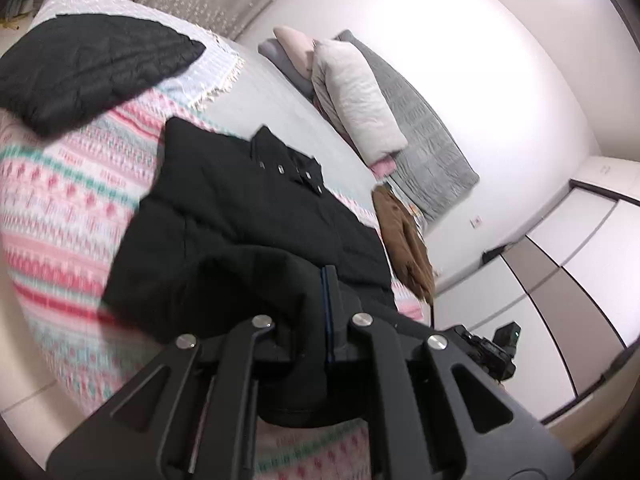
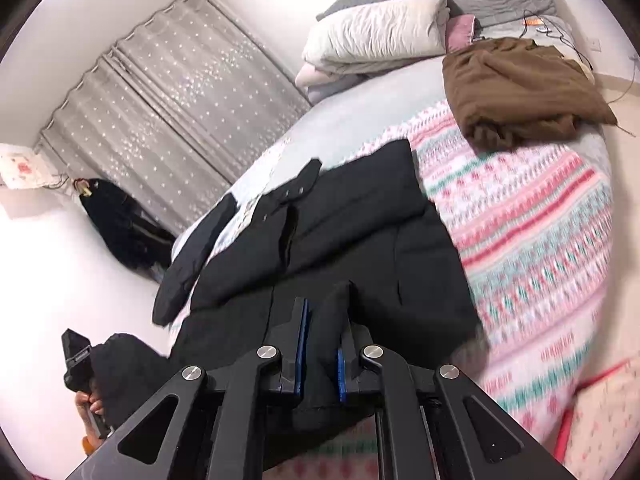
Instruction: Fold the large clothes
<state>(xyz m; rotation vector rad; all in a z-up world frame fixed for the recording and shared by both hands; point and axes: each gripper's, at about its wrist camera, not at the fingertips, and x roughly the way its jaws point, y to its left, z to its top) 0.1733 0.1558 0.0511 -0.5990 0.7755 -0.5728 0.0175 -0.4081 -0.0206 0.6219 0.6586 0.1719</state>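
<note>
Coat (image 1: pixel 240 216) sprawls on patterned bedspread (image 1: pixel 68 208) (curtain (image 2: pixel 168 92) behind).

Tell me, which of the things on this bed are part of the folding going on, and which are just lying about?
Part of the job:
- black coat, hem pinched by both grippers
- left gripper
- right gripper

Just lying about:
- brown garment
- black quilted jacket
- white pillow
- patterned bedspread
- grey curtain

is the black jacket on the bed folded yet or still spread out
Mostly spread: the black jacket lies flat on the bed, only its near hem pinched up by both grippers.
</note>
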